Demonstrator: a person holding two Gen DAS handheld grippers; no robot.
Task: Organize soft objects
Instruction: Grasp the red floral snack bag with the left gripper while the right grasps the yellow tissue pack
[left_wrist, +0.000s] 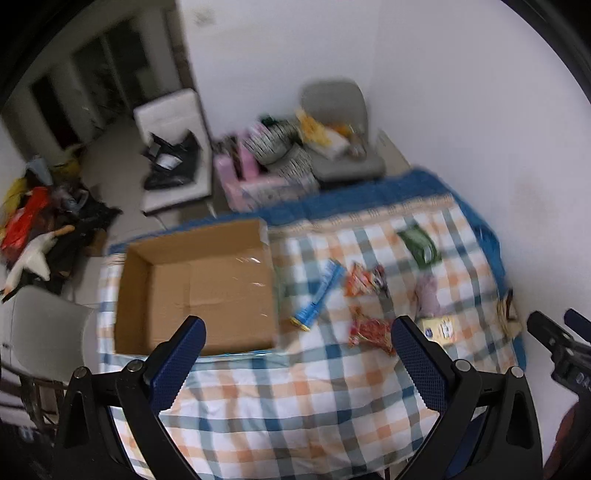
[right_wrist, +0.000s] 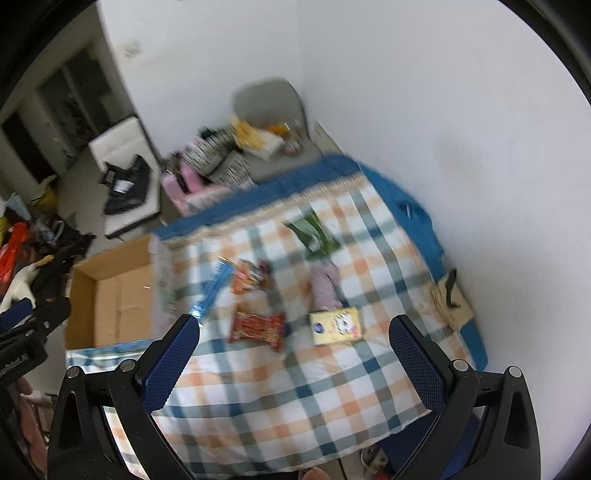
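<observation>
Even indoor light, both views blurred.
Soft shadows are cast; glare is seen on the box (left_wrist: 195, 291) tape. Edges are bent and darkened by fisheye distortion.

place: a bedroom in a home | bed with an orange, blue and white checked blanket (left_wrist: 295, 398) | grey padded chair (left_wrist: 340, 122) piled with stuff by the white wall | messy heap of bags and clothes (left_wrist: 44, 225) on the floor

2 wrist fisheye views, both high above and well back from the checked bedspread (left_wrist: 295, 398), angled down toward the white corner wall (right_wrist: 424, 110), sharing cardboard box (left_wrist: 195, 288) and snack packets (right_wrist: 256, 326)
</observation>
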